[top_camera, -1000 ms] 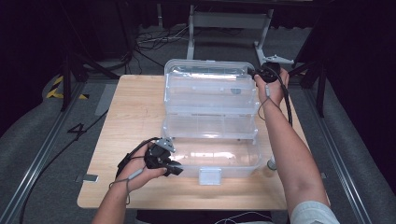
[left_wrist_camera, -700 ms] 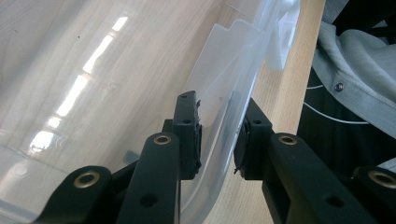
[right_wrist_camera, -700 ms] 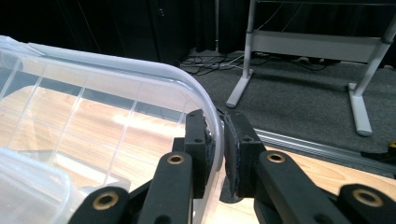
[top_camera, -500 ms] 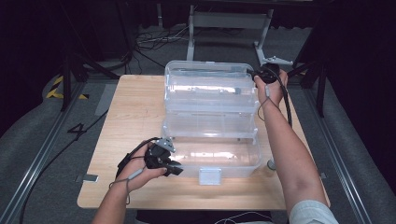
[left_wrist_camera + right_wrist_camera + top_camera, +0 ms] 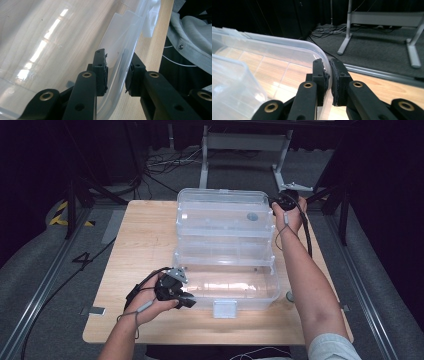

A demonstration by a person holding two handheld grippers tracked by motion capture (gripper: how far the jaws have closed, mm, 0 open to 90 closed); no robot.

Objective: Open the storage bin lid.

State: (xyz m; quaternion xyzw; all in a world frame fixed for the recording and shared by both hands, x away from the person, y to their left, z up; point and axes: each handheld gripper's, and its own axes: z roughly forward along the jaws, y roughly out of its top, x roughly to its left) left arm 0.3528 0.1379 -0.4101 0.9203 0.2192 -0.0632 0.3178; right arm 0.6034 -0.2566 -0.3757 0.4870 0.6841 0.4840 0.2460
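Note:
Three clear plastic bins stand in a row on the wooden table [image 5: 145, 240]. My left gripper [image 5: 186, 301] is at the near bin's [image 5: 235, 287] front left corner. In the left gripper view its pads [image 5: 101, 72] clamp the bin's curved corner wall [image 5: 117, 62]. My right gripper [image 5: 277, 204] reaches the far bin's [image 5: 220, 215] right back corner. Its jaws have just been closing, and the pads [image 5: 322, 80] now pinch the far bin's thin rim [image 5: 287, 45].
The middle bin [image 5: 225, 252] sits between the two held ones. A white latch [image 5: 225, 309] hangs on the near bin's front. A small grey disc [image 5: 252, 216] shows in the far bin. A metal frame [image 5: 245, 142] and cables lie on the floor beyond the table.

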